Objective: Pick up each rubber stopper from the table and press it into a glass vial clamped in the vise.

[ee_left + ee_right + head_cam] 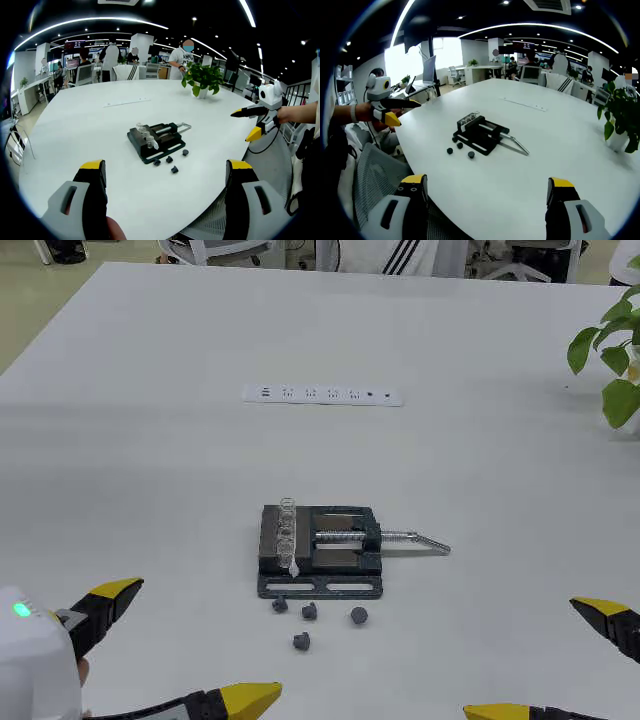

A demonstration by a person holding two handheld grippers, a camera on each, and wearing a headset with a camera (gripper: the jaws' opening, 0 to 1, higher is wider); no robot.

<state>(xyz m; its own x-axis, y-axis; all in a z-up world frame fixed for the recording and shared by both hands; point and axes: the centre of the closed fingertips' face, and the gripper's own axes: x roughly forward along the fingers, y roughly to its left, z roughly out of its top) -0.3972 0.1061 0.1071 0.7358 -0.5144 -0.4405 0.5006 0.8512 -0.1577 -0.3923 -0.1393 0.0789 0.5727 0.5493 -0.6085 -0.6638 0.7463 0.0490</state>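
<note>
- The left gripper (pixel 210 635) hung at 7 o'clock in the head view, jaws spread wide and holding nothing. It looked like a ready stance for a first pick.
- The right gripper (pixel 518 655) mirrored it at 5 o'clock, also wide and empty, well apart from the work.
- The vise (pixel 335 552) sat mid-table (pixel 480 470) with its handle pointing to 3 o'clock, which left the near side free for both tools to come in.
- A row of glass vials (pixel 287 530) stood upright, clamped at the vise's 9 o'clock end. As far as could be told, none was plugged. They were likely gripped so they would not skid under a press.
- Four rubber stoppers (pixel 310 612) lay loose on the table at 6 o'clock of the vise, just beside its base and between the vise and the grippers. That made for a short carry to the vials.
- Judged from that, no stopper was placed yet, and the task looked to be at its start.
- A power strip (pixel 322 394) lay at 12 o'clock, well out of the way.
</note>
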